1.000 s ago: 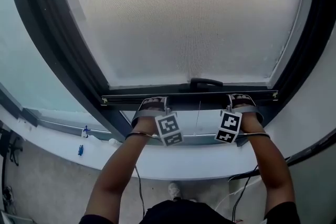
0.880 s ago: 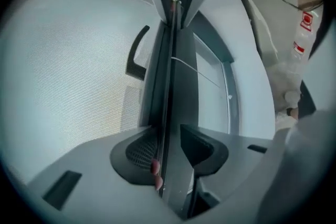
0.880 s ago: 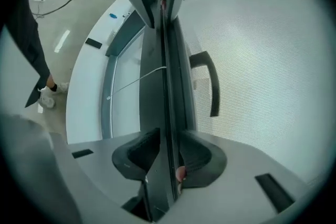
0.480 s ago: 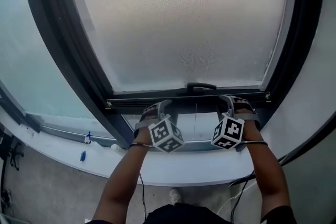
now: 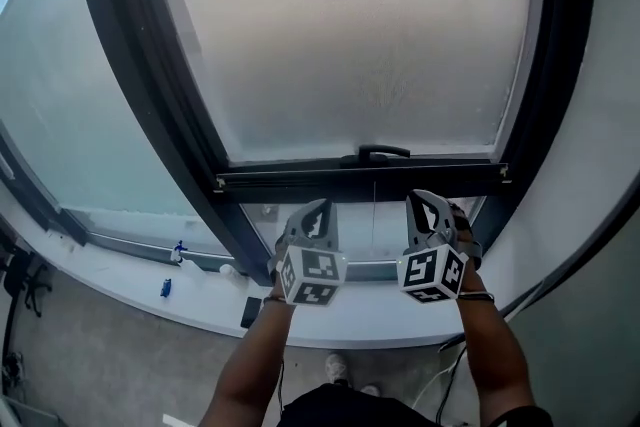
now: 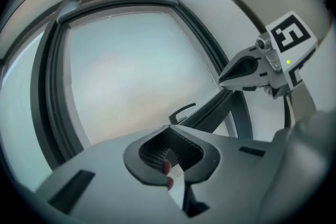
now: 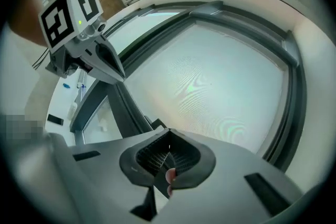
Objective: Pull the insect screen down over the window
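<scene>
The pale mesh insect screen (image 5: pixel 350 35) covers the window down to its dark bottom bar (image 5: pixel 300 183), which carries a small black handle (image 5: pixel 375 153). Both grippers hang just below that bar in the head view and touch nothing. My left gripper (image 5: pixel 320 209) and right gripper (image 5: pixel 422 201) have just been closing and are shut, with nothing between their pads. In the left gripper view the shut jaws (image 6: pixel 170 131) face the screen (image 6: pixel 131 71) and the handle (image 6: pixel 182 112). The right gripper view's shut jaws (image 7: pixel 168 138) face the screen (image 7: pixel 210 81) too.
A thick dark frame post (image 5: pixel 150 65) runs down the left of the screen. A white sill (image 5: pixel 330 323) lies under the grippers, with a small blue item (image 5: pixel 166 287) and a dark object (image 5: pixel 250 312) on it. Cables trail on the floor (image 5: pixel 60 355).
Both grippers have come off the bottom bar, drawn back toward me, rolled about their axes, and their jaws have shut empty. The bar stays down.
</scene>
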`<state>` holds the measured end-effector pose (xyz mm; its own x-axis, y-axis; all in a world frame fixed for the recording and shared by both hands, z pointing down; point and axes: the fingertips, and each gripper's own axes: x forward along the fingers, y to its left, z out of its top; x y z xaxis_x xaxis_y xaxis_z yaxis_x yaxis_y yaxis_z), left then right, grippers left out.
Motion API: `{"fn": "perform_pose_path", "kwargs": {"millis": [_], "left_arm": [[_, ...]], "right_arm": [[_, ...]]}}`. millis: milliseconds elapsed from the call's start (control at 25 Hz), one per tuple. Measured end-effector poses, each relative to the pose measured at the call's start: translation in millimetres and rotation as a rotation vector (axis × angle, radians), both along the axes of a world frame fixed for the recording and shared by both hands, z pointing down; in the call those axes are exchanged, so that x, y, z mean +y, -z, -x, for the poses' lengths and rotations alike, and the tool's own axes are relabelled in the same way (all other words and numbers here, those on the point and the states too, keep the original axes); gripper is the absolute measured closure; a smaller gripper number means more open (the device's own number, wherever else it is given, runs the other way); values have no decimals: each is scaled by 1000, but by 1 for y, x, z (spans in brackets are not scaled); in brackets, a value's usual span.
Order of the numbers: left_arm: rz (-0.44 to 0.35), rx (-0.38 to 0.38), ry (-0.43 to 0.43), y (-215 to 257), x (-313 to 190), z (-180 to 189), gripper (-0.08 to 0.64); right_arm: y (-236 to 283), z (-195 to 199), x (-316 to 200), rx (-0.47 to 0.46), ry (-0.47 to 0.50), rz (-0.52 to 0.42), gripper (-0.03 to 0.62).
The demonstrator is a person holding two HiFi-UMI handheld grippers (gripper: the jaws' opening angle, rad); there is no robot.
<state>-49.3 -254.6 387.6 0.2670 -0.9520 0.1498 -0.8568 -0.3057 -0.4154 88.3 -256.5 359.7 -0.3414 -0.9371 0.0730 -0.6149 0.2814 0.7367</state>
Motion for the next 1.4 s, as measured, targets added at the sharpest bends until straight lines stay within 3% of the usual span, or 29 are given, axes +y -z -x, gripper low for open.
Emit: {"fn": "perform_pose_path", "kwargs": {"millis": [240, 520, 680, 960, 1160, 1400], "left_arm": [[-22, 183, 55, 9, 35, 12, 557], [8, 358, 107, 2, 77, 36, 557], [26, 383, 98, -5, 94, 44, 557], [82, 391, 63, -32, 136, 48, 557], [2, 424, 79, -22, 172, 64, 557], [15, 413, 37, -26, 213, 66, 557]], "right_arm": [[12, -2, 41, -226, -8, 5, 588], [-7, -9, 71, -428, -45, 121, 588], [-21, -12, 93, -498, -84, 156, 588], [-42, 1, 141, -527, -135, 182, 588], [-44, 14, 175, -522, -151, 168, 588], [-49, 27, 220, -515, -157, 169, 588]]}}
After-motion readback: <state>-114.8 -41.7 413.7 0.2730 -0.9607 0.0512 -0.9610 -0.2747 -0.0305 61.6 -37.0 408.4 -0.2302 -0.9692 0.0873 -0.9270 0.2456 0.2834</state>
